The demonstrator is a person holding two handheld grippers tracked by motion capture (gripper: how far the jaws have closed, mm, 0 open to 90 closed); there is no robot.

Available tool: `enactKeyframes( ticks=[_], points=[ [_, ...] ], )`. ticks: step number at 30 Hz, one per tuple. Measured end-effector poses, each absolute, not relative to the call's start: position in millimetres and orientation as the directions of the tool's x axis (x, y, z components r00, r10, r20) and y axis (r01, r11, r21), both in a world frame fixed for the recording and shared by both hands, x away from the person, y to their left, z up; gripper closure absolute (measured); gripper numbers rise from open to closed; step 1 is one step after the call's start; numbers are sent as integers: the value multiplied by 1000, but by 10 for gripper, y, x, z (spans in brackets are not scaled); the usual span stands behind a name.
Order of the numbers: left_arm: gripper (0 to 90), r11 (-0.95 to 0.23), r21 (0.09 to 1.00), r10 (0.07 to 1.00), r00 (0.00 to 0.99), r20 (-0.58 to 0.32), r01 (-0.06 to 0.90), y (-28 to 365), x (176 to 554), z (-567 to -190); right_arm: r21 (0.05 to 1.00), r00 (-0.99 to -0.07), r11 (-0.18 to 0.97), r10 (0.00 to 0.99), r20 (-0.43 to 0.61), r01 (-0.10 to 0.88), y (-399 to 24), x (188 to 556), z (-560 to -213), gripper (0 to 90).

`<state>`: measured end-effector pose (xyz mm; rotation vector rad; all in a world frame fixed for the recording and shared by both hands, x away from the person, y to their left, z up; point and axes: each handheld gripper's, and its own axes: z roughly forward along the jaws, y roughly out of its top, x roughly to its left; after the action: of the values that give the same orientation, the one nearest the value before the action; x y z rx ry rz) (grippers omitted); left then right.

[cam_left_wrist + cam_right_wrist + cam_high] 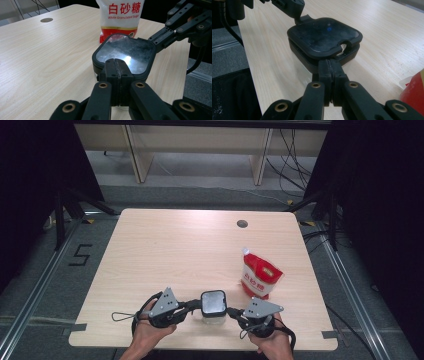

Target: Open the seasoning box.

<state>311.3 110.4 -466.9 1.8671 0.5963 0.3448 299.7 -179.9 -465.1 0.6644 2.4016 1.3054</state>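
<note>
The pale wood-grain bench (175,250) with rounded corners carries two things near the person's edge. The larger is a red-and-white plastic pouch of white granulated sugar (260,277), lying slightly tilted to the right of centre, its spout corner pointing away from the person; it appears still sealed and untouched.

Just left of it, near the front edge, stands a small clear square container with a black-rimmed lid (213,304). The lid is seated flat on the box, and its clear panel looks dusted on the inside with something pale, though the contents cannot be made out.

The left tongs (196,304) meet the lid's left rim and the right tongs (231,311) meet its right rim, so the box sits between them. Both pairs of jaws are pressed fully together, tip against tip, with nothing between them; each closed tip rests at the lid's edge rather than gripping it, as the left gripper view and right gripper view both show.

Judging from this, the work is at its beginning: the container is steadied from both sides, the lid is still on, and opening it and handling the sugar pouch all remain.
</note>
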Motion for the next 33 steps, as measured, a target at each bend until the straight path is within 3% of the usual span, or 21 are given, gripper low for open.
enactKeyframes(
  ticks=[7, 13, 17, 26, 33],
  points=[
    [844, -272, 931, 550, 833, -56, 243, 1131, 3099, -4678, 855, -844, 471, 531, -80, 215, -1764, 3001, -4567, 897],
    [645, -252, 937, 528, 846, -76, 242, 1264, 3105, -4694, 858, -840, 470, 535, -90, 207, -1733, 3004, -4505, 897],
    [526, -310, 917, 532, 845, -52, 251, 1309, 3142, -4811, 859, -848, 476, 521, -102, 189, -1693, 3022, -4477, 897],
    [524, -392, 886, 496, 868, -24, 248, 1239, 3231, -4982, 858, -850, 487, 510, -128, 163, -1603, 3026, -4404, 897],
    [637, -413, 878, 485, 874, -12, 242, 1227, 3281, -5060, 861, -851, 489, 504, -146, 142, -1529, 3022, -4325, 897]
  ],
)
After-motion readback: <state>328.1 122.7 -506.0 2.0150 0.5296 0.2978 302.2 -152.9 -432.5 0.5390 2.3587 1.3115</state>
